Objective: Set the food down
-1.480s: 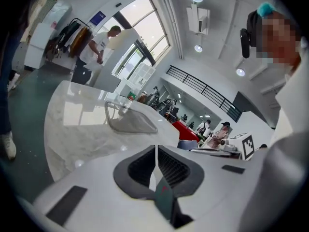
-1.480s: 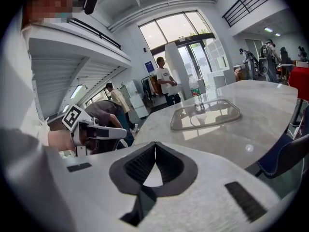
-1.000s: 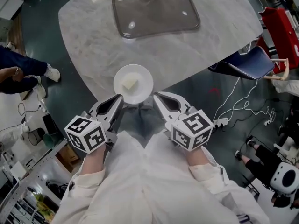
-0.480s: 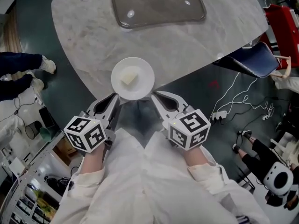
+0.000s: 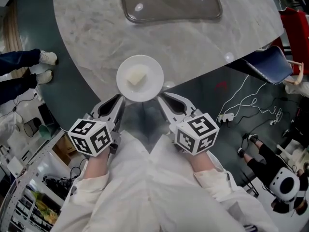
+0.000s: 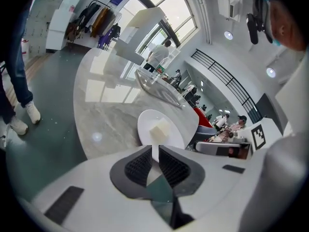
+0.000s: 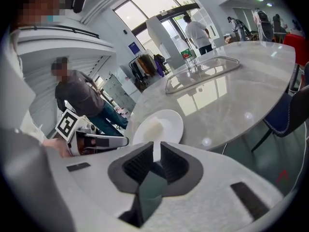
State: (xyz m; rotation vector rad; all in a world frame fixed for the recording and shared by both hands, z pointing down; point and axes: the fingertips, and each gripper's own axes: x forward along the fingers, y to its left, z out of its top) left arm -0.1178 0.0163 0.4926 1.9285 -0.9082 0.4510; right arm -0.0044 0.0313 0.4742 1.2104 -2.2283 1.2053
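The head view showed the plate [image 5: 150, 85], with a pale cube of food [image 5: 136, 76] on it, at the near edge of the marble table [image 5: 91, 37]. The left tool [image 5: 120, 99] and right tool [image 5: 161, 99] met its rim. Only the gripper views showed each tool's jaws pinched on that thin rim. Whether the plate touched the table could not be told.

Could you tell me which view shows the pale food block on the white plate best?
The head view, looking straight down on the pale food block. The left gripper view shows it obliquely; the right gripper view, only a blurry lump.
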